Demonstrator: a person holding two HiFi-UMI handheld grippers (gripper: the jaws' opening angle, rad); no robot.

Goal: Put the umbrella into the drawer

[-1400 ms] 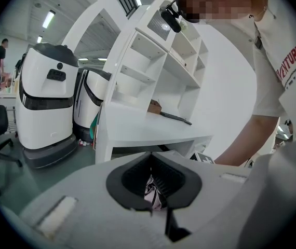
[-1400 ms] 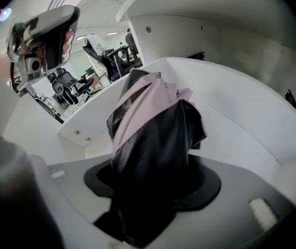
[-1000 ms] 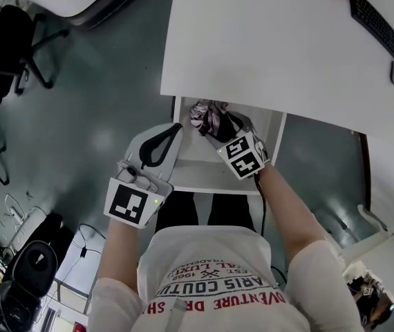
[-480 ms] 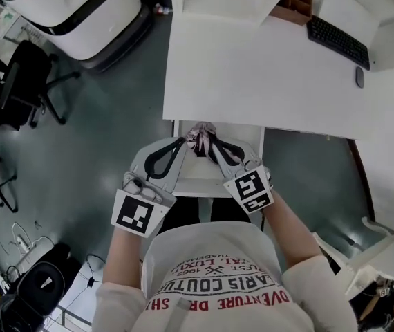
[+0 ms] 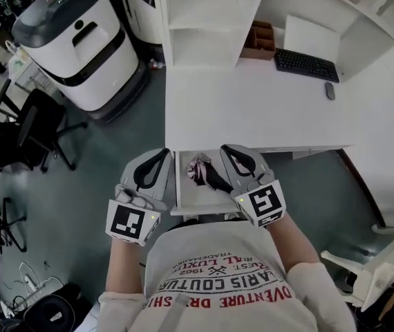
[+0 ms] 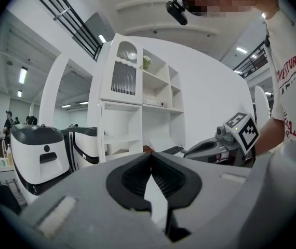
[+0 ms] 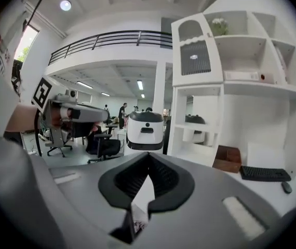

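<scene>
Umbrella released into drawer
Our right gripper [image 5: 226, 149] no longer grips the umbrella [image 5: 207, 173], which lies in the open drawer [image 5: 186, 194]; its jaws and the left gripper's [image 5: 164, 152] sit closed, empty; placement looks done.

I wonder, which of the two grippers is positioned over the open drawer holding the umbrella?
The right gripper, shut and empty, overlapping the right side of the drawer beside the umbrella; the left gripper sits outside its left edge.
</scene>
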